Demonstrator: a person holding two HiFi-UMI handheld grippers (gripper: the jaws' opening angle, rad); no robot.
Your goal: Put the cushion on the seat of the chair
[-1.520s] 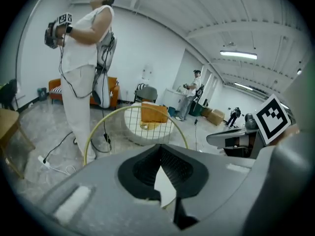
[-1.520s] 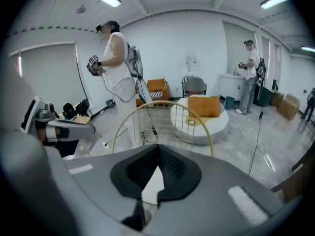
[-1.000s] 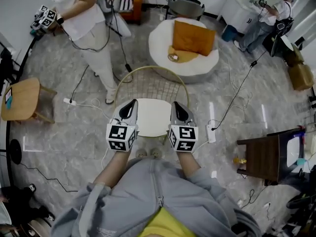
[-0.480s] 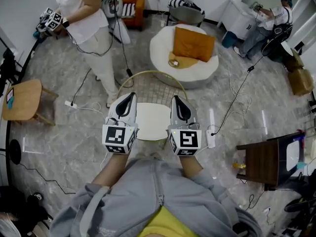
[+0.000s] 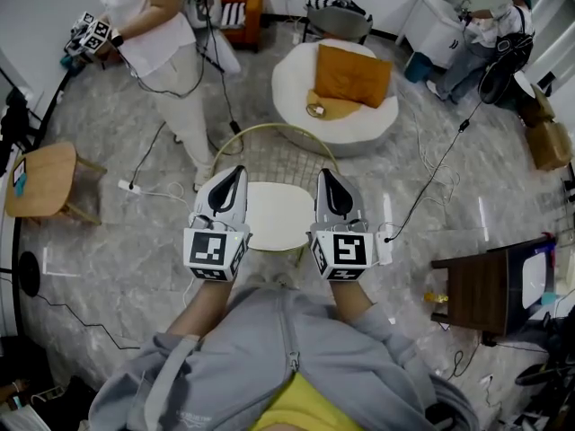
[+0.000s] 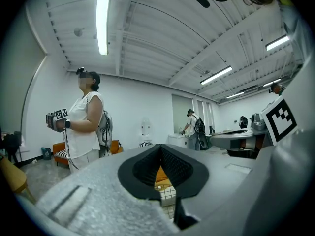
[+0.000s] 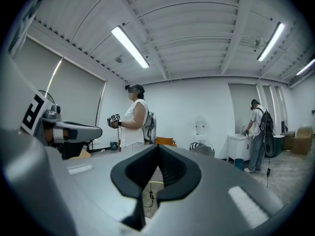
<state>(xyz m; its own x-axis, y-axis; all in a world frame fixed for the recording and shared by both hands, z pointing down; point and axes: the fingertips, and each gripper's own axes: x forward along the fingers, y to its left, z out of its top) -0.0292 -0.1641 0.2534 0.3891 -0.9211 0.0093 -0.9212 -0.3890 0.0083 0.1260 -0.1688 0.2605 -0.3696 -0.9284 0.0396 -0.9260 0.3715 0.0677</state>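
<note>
I hold my left tool (image 5: 235,174) and right tool (image 5: 325,176) closed and empty, flanking the chair (image 5: 277,215). The orange cushion (image 5: 352,74) lies on the white pouf (image 5: 295,92) beyond.

floor (image 5: 117,259): marble | on it: chair (image 5: 278,214), white pouf (image 5: 292,83) | on pouf: orange cushion (image 5: 353,74)

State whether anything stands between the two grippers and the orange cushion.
Yes: the chair's wire backrest stands between the left gripper and right gripper, both shut and empty, and the cushion, which lies on the white pouf beyond.
</note>
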